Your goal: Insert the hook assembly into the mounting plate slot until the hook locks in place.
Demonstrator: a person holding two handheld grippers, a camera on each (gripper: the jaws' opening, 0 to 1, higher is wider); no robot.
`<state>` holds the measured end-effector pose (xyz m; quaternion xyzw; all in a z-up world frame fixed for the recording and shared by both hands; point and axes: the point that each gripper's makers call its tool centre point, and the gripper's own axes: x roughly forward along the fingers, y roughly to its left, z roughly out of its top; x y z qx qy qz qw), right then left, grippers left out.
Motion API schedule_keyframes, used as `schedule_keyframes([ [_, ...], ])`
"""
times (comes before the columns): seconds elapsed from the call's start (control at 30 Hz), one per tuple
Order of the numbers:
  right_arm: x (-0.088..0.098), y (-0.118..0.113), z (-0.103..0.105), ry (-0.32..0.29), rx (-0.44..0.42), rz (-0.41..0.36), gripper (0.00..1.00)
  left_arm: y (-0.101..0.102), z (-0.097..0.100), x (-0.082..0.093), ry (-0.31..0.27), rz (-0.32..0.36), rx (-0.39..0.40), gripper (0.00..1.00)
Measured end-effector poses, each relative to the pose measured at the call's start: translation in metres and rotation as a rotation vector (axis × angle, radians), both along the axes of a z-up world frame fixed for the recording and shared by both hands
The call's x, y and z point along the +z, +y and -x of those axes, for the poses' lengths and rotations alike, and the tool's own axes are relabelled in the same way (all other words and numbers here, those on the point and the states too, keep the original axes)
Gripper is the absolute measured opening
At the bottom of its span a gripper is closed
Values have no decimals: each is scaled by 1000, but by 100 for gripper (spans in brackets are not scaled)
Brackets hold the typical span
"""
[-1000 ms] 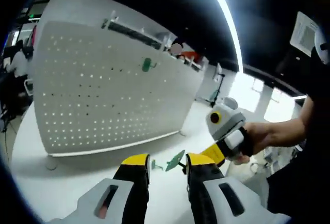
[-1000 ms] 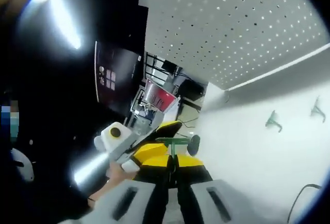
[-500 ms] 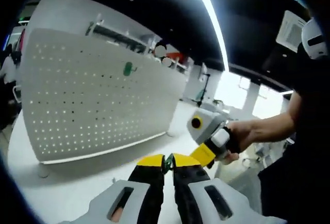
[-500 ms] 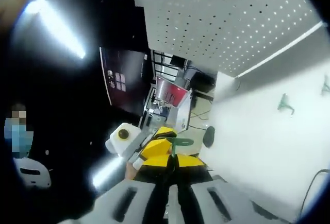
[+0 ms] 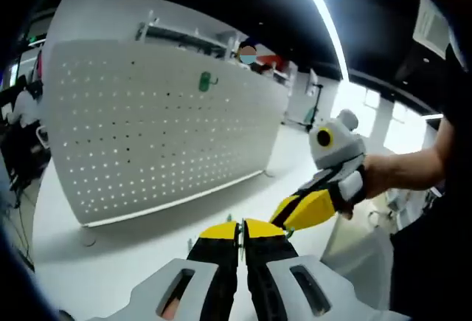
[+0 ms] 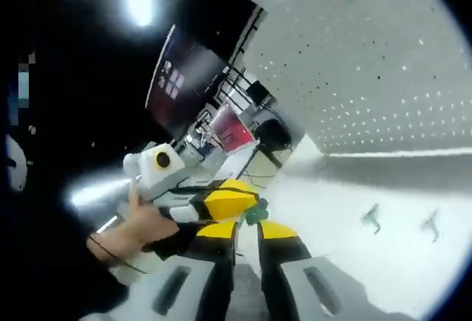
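In the left gripper view, the left gripper (image 5: 240, 230) has its yellow-tipped jaws pressed together on a thin green hook piece (image 5: 237, 225) that barely peeks out between them, above the white table (image 5: 133, 251). The white pegboard (image 5: 155, 136) stands upright at the far side of the table, with one green hook (image 5: 204, 80) already hanging near its top. In the right gripper view, the right gripper (image 6: 246, 226) has its jaws slightly spread with nothing clearly pinched, just beside the green piece (image 6: 255, 211), while two more green hooks (image 6: 371, 217) lie on the table to the right.
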<state>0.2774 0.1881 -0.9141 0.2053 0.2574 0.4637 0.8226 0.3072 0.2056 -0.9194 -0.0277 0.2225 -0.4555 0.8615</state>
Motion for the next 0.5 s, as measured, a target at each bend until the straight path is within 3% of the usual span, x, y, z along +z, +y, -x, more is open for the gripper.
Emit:
schedule_keyframes([
  [0.13,13,4,-3,-163,0,92,12,15,-11,-9,95,-15,125,1],
  [0.23,16,8,-4,-275,-4,189,12,22,-15,-11,207,74,214,1],
  [0.33,15,15,-5,-369,16,266,12,21,-14,-7,285,185,244,1],
  [0.43,12,23,-1,-422,47,321,12,17,-8,-8,325,237,228,1],
  [0.5,13,24,-5,-502,40,374,12,17,-6,-11,359,260,239,1],
])
